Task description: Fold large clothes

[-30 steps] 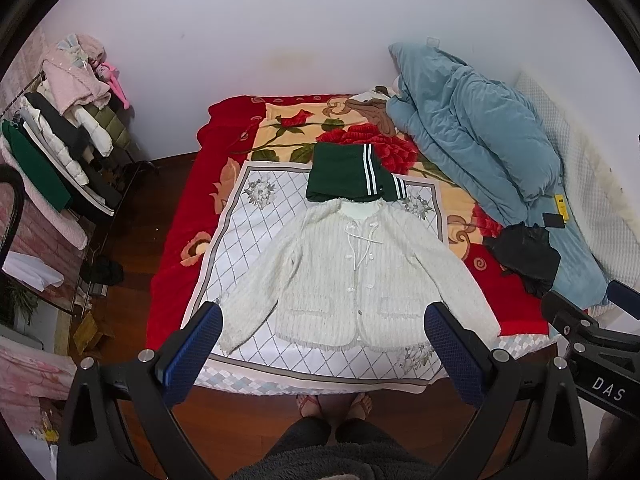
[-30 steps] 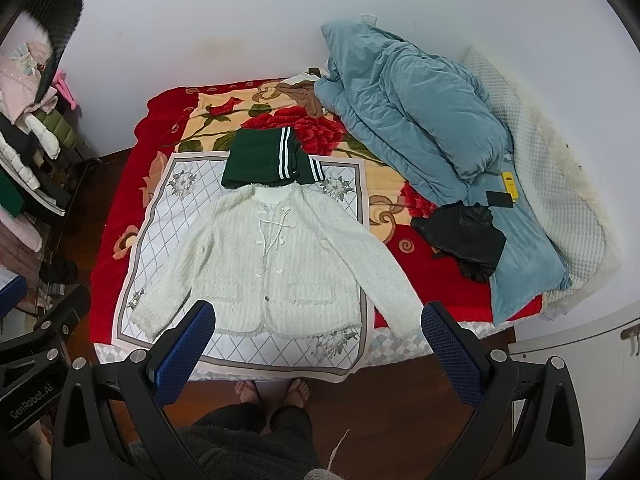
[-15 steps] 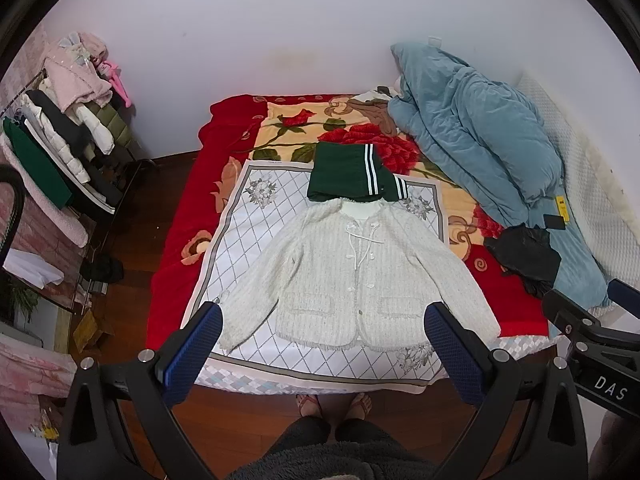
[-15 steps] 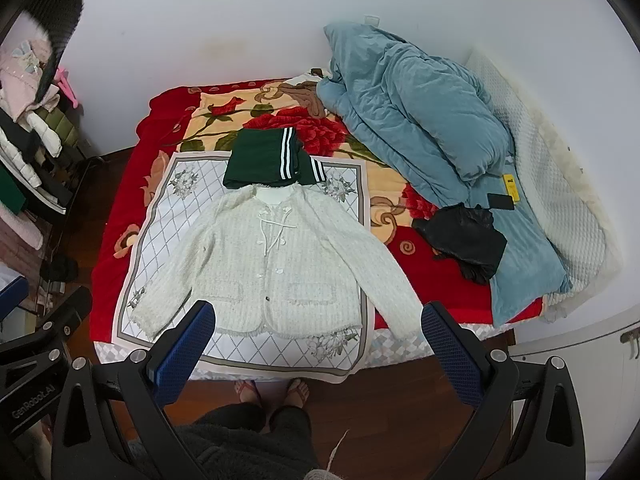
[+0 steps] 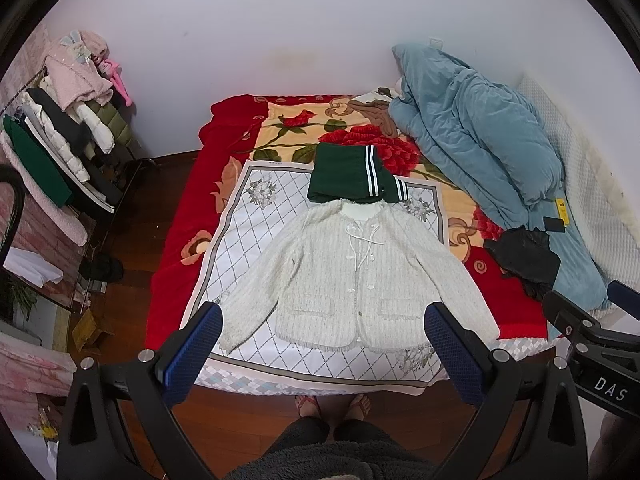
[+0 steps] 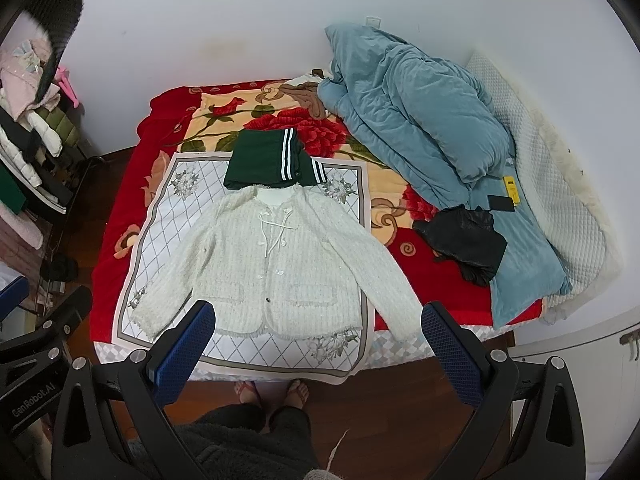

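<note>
A cream cardigan (image 5: 356,276) of ribbed, nubbly knit lies flat and face up on a white cloth (image 5: 256,216) printed with a grey diamond lattice, sleeves spread to either side, front buttoned, a lace tied at the neck, two patch pockets and a fringed hem toward the near edge of the bed (image 5: 176,256). Touching its collar on the far side is a folded green garment (image 5: 348,176) with white stripes. The cloth rests on a plush red floral blanket (image 5: 304,128); a puffy, rumpled blue quilt (image 5: 480,132) fills the right half, with a crumpled black garment (image 5: 524,254) beside it. Both grippers hang above the foot of the bed, clear of the cardigan: the left gripper (image 5: 322,322) and the right gripper (image 6: 318,320) each have their blue-padded fingers (image 5: 196,352) spread wide and empty. The left view takes in a laden clothes rack (image 5: 60,144) and the right gripper's body at its right edge (marked "DAS"); the right view shows more of the quilted white mattress (image 6: 560,184), and only there is the cardigan's (image 6: 272,264) right cuff seen lying off the cloth (image 6: 176,208). A person's feet (image 6: 272,394) stand on the wood floor (image 6: 400,408).
</note>
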